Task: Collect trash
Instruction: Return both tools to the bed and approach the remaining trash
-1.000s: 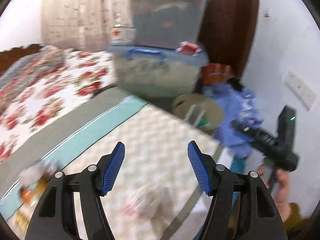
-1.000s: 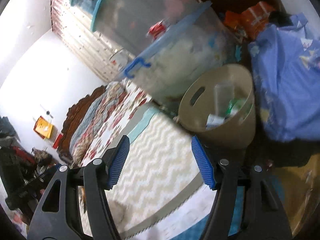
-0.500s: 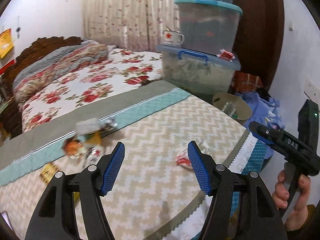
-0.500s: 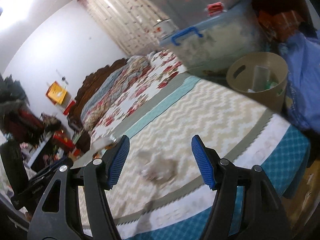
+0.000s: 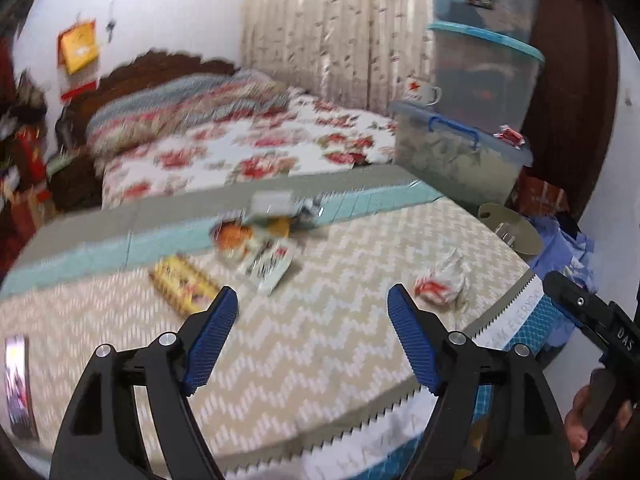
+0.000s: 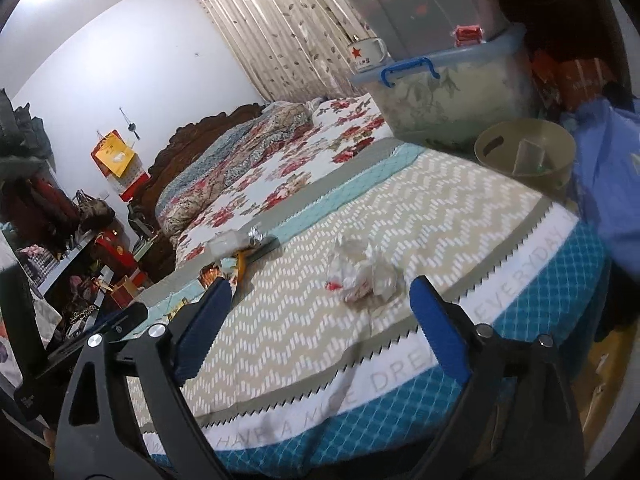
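Trash lies on the chevron bedspread [image 5: 320, 344]: a crumpled white-and-red wrapper [image 5: 442, 278] [image 6: 362, 274], a yellow packet [image 5: 182, 282], a white printed packet [image 5: 270, 266] and a heap of orange and silver wrappers [image 5: 256, 222] [image 6: 234, 246]. A tan bin [image 5: 514, 228] [image 6: 528, 156] holding some trash stands off the bed's far corner. My left gripper [image 5: 312, 332] hovers above the bedspread, its jaws opening, nothing between them. My right gripper [image 6: 320, 320] hangs near the crumpled wrapper, jaws also opening and empty; it shows at the right edge of the left wrist view [image 5: 588, 320].
Stacked clear storage boxes [image 5: 480, 80] [image 6: 436, 60] with an enamel mug [image 6: 366, 54] stand behind the bin. Blue cloth [image 6: 608, 184] is piled beside the bin. A floral quilt [image 5: 240, 148] covers the far bed. A phone [image 5: 18, 388] lies at the bedspread's left edge.
Both views swung away from the boxes and bin toward the bed, bringing the scattered wrappers into sight. Both grippers' jaws now stand wider than before.
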Demonstrator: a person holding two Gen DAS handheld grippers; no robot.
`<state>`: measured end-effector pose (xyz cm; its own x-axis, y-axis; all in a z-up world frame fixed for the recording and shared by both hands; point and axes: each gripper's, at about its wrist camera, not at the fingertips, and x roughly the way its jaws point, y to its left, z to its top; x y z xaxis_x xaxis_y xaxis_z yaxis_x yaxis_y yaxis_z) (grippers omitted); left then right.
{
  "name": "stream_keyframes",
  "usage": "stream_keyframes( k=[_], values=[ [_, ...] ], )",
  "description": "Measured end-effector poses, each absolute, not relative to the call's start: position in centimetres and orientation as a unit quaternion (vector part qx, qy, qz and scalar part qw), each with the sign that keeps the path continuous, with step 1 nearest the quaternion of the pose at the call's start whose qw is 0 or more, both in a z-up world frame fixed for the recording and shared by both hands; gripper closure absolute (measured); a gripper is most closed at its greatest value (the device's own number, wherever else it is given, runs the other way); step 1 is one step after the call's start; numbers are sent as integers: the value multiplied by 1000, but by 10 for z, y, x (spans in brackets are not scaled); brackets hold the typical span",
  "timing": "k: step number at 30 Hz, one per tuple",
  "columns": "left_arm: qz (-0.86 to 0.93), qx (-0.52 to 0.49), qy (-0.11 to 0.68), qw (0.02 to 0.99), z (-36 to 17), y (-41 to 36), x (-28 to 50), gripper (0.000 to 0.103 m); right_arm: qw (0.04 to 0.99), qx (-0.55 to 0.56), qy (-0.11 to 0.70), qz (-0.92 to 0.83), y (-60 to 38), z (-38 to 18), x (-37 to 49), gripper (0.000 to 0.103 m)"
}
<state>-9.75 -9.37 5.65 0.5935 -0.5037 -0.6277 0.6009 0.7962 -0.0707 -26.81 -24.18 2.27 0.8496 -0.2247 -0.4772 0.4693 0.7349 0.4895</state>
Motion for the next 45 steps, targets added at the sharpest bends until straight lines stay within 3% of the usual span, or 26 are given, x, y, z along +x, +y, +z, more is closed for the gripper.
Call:
stream_keyframes(
  k=[9,13,18,26,45],
  values=[
    [-281,9,386,879,19,-39,-116,17,912,284,240,-170,-195,-1,-265,5],
    [-298,-21,356,886,29,-22,-126,9,913,283,246,-159,-187,-6,-262,4],
    [-313,-39,307,898,42,-9,-138,9,922,285,200,-171,-184,0,-276,3],
    [-358,11,269,894,53,-25,-155,9,925,283,192,-165,-185,2,-275,3],
    [-274,9,283,919,44,-18,-120,9,919,301,238,-89,-191,-22,-243,3]
  ],
)
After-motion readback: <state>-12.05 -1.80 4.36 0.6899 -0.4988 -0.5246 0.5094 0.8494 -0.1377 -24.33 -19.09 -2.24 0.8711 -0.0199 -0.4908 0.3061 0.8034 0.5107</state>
